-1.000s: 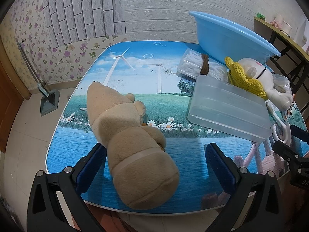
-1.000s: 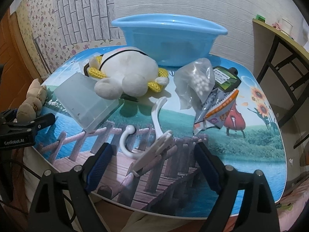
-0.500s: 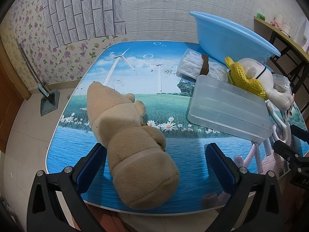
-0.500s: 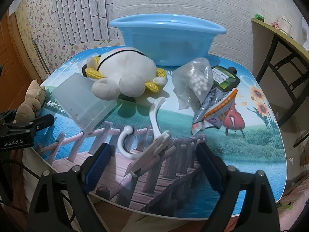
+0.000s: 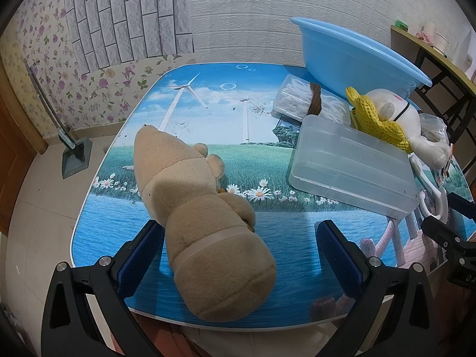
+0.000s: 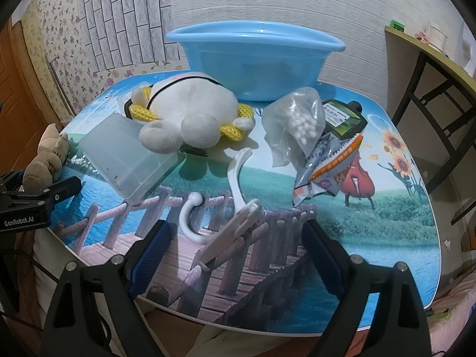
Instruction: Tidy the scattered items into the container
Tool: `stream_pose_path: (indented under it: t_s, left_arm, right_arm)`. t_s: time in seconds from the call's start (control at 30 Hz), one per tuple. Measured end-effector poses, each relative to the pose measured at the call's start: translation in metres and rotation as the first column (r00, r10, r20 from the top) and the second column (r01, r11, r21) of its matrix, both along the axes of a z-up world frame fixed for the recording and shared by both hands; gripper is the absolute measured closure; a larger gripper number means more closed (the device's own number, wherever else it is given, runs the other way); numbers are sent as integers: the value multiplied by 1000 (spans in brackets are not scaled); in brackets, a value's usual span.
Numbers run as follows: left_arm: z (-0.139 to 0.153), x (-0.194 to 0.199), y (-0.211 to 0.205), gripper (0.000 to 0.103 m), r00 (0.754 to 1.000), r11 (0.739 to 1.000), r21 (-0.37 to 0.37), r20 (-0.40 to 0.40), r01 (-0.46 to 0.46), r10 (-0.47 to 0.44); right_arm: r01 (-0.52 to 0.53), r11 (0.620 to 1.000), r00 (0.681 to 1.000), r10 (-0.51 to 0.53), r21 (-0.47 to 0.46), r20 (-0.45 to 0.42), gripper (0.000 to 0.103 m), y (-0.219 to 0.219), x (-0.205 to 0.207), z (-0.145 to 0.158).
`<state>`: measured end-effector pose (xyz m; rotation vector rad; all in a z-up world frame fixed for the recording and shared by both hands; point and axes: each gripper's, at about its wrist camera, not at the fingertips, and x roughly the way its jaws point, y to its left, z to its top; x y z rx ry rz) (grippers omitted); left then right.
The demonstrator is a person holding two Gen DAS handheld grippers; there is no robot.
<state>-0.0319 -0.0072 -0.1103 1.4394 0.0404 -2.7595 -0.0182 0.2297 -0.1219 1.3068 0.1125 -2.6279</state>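
Nearest, the left gripper hangs with its jaws spread wide around the near end of a tan plush toy lying on the picture-printed table; the pads do not press it. The right gripper is also spread wide, over a white plastic hook. Beyond lie a clear plastic box, a white and yellow plush, a bag of white pellets and snack packets. Farthest, against the wall, sits the blue basin, with this clutter in front of it.
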Motion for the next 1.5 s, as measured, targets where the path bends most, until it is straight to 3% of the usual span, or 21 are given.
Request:
stream_pose_path:
  t_s: [1.17,1.27,1.5]
  left_arm:
    - [0,2,0,0,1000,1000,0,-1,-8,8]
    - [0,2,-1,0,1000,1000,0,-2,-8,8]
    - [1,2,0,0,1000,1000,-2,-2,-14,14]
  right_arm:
    - [-4,1000,1000,4,-10,-25,10,2,2,-1]
    - [-2,1000,1000,2,-3,-7,0,1,1,-3]
    - [0,1000,1000,0,-4,-5,0,1,0,-1]
